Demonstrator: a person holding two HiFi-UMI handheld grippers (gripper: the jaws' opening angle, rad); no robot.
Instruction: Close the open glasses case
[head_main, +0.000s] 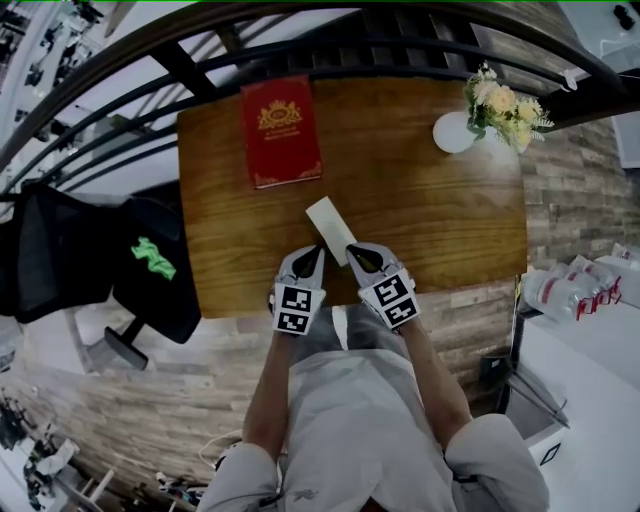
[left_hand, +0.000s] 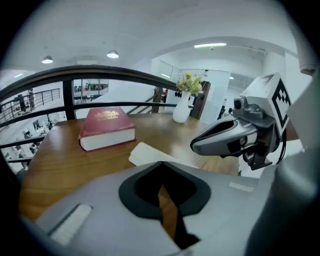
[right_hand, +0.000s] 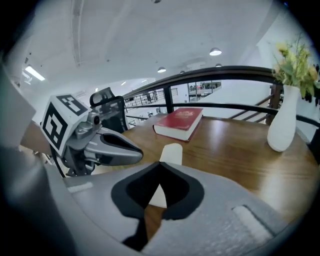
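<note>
A flat cream-white glasses case (head_main: 331, 229) lies on the wooden table (head_main: 430, 220), just past both grippers; it looks low and flat, and I cannot make out a raised lid. It also shows in the left gripper view (left_hand: 146, 152) and the right gripper view (right_hand: 170, 154). My left gripper (head_main: 314, 253) sits at the case's near left, jaws shut and empty. My right gripper (head_main: 352, 253) sits at its near right end, also shut and empty. In each gripper's own view the tips meet, left gripper (left_hand: 161, 163) and right gripper (right_hand: 161, 163), just short of the case.
A red hardback book (head_main: 281, 130) lies at the table's far left. A white vase of flowers (head_main: 456, 132) stands at the far right corner. A dark curved railing (head_main: 300, 45) runs behind the table. A black chair (head_main: 150, 265) stands to the left.
</note>
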